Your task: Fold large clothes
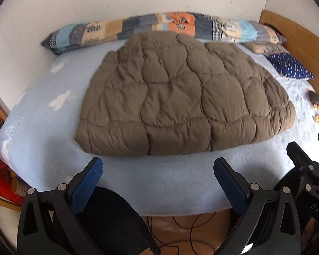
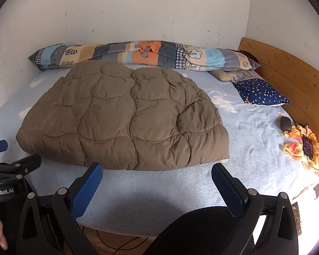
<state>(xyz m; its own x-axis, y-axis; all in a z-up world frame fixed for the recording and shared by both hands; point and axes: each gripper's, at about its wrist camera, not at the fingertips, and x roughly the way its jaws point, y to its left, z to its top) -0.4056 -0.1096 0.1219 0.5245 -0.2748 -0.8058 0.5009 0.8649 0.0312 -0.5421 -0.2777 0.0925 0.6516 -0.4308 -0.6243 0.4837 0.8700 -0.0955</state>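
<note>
Left wrist view: brown quilted jacket [image 1: 180, 97], folded, mid-bed [image 1: 42, 106]. Left gripper [image 1: 158, 170] and right gripper [image 2: 157, 172] released, empty, short of hem. Risk: puffy, slippery layers springing apart if pinched shallowly.

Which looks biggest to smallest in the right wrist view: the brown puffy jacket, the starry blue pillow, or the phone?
1. Brown puffy jacket, by far the largest.
2. Starry blue pillow.
3. Phone, smallest, even though it lies nearer the camera than the pillow.
</note>
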